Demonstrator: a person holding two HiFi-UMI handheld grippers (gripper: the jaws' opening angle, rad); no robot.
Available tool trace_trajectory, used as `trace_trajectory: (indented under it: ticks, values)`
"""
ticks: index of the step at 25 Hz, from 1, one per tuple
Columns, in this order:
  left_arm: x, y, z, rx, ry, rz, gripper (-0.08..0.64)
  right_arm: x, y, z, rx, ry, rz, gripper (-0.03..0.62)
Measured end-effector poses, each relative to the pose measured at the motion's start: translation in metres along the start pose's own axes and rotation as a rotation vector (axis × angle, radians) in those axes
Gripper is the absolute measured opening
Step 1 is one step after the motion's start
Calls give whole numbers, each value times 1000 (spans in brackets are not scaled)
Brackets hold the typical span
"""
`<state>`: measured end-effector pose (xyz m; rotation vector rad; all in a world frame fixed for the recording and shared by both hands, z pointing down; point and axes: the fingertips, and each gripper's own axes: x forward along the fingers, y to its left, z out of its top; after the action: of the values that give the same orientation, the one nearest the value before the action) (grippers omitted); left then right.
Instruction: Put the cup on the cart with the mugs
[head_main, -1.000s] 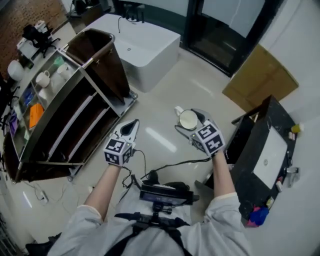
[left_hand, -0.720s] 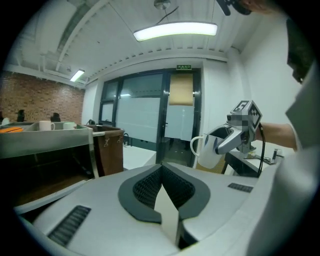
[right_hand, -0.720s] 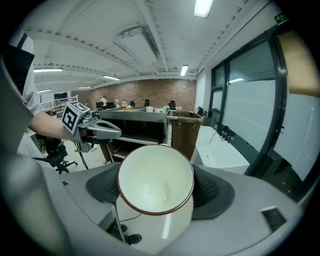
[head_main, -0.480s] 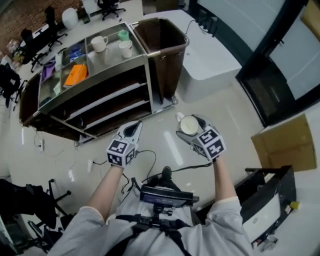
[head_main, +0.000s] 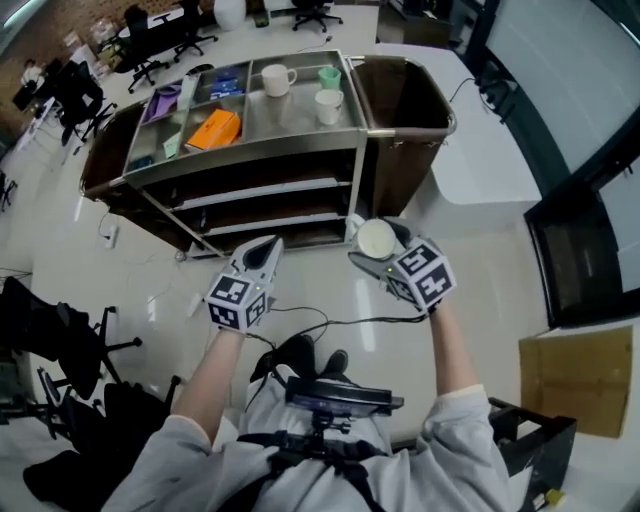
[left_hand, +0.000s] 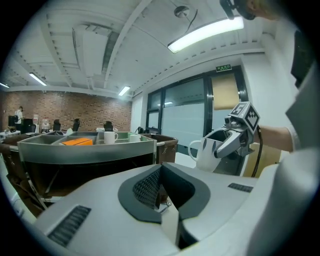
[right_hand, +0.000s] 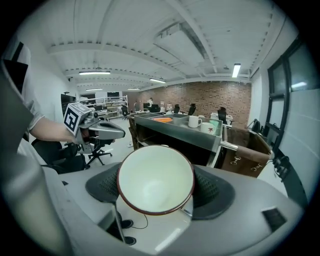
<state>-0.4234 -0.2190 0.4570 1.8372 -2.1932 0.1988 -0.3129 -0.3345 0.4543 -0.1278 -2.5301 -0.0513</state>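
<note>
A white cup (head_main: 377, 238) with a dark red rim sits sideways in my right gripper (head_main: 381, 250), which is shut on it. The right gripper view looks into its mouth, cup (right_hand: 150, 172) between the pads of my right gripper (right_hand: 157, 189). My left gripper (head_main: 266, 250) is shut and empty, level with the right one; the left gripper (left_hand: 161, 200) shows its pads together. Ahead stands the steel cart (head_main: 250, 145), with a white mug (head_main: 276, 78), a green cup (head_main: 329, 76) and a white cup (head_main: 328, 104) on its top tray. The mugs (right_hand: 194, 121) appear beyond the held cup.
An orange pack (head_main: 213, 128) and small items lie on the cart's left part. A brown bin (head_main: 405, 95) hangs on its right end. A white counter (head_main: 480, 150) stands to the right, office chairs (head_main: 45, 320) to the left, cardboard (head_main: 580, 375) at lower right. Cables (head_main: 330, 320) trail on the floor.
The view has swung round: the cart went from the upper left to straight ahead. Both grippers turned with it and now point at the cart. The cup stays held.
</note>
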Motion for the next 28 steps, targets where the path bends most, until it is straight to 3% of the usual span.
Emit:
trace_trajectory:
  ticks: [5,12,22,28]
  values:
    - [5,33,25,4,-25,43,0,33,-9,49,-72,-19,53,410]
    - [39,88,63,13,-70,22,0,80,-41,130,-118,-37,53,410]
    - [95,200,140,38,-127,-33,0,177,-94,242,-111,-55,25,410]
    - [128,244,164,49,-124,-81,0,235,-126,286,-90,-31,9,410]
